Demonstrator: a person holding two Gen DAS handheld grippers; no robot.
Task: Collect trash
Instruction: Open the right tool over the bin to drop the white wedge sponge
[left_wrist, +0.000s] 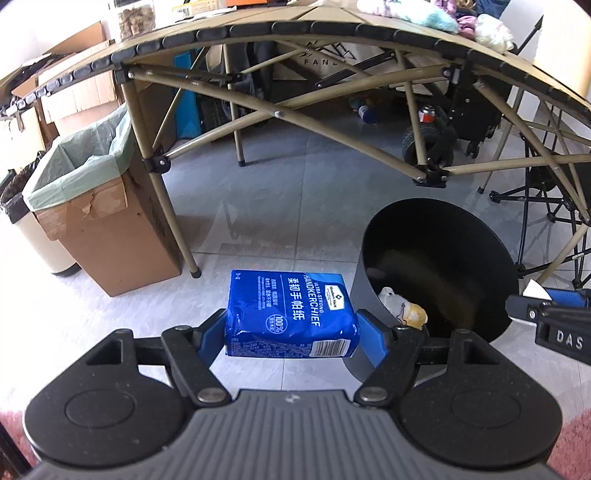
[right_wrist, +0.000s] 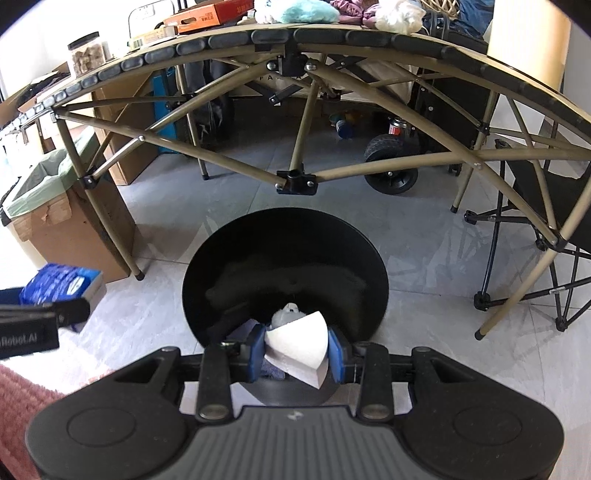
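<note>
My left gripper (left_wrist: 291, 332) is shut on a blue handkerchief pack (left_wrist: 290, 314), held above the tile floor just left of the black round bin (left_wrist: 439, 236). Crumpled white and yellow trash (left_wrist: 404, 308) lies inside that bin. In the right wrist view my right gripper (right_wrist: 296, 349) is shut on a folded white paper (right_wrist: 299, 345), held over the near rim of the black bin (right_wrist: 284, 236). Crumpled trash (right_wrist: 290, 314) shows in the bin behind the paper. The blue pack (right_wrist: 61, 282) and the left gripper appear at the left edge there.
A folding table frame (left_wrist: 258, 110) arches over the floor behind the bin. A cardboard box lined with a green bag (left_wrist: 96, 192) stands left, a cream bin (left_wrist: 33, 236) beside it. A folding chair (right_wrist: 535, 240) stands right. A wheeled cart (right_wrist: 391, 162) sits under the table.
</note>
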